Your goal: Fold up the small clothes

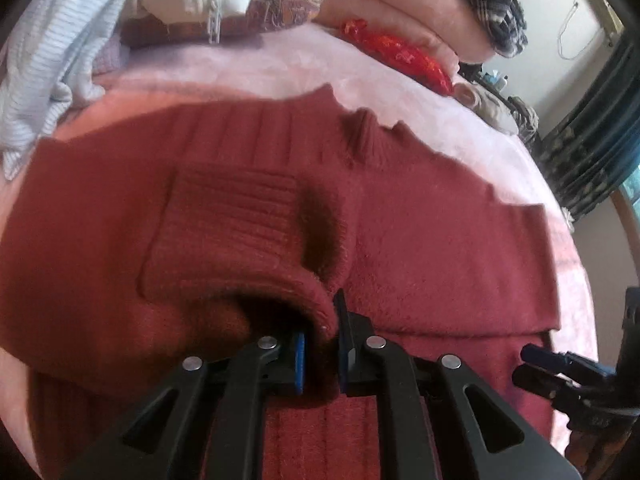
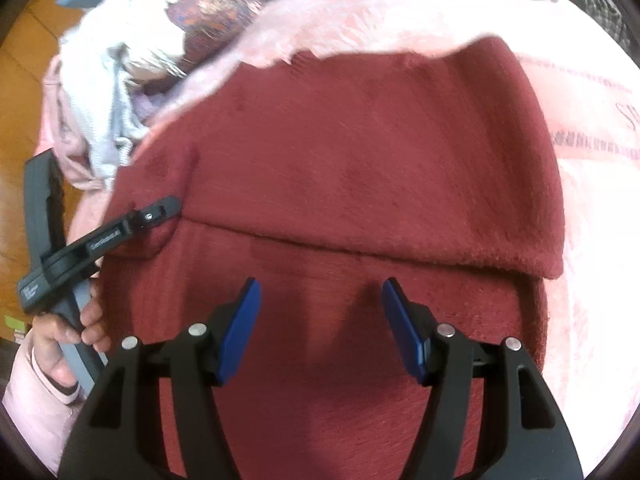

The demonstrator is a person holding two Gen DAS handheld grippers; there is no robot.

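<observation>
The left wrist view looks forward along its fingers from very near the red sweater, low over it, facing up the pink blanket toward piled bedding at the far end. The right wrist view hangs a little higher over the sweater, angled down and facing the same way. Both share the sweater, the blanket and the red cushion, and each catches the other gripper at its edge.
</observation>
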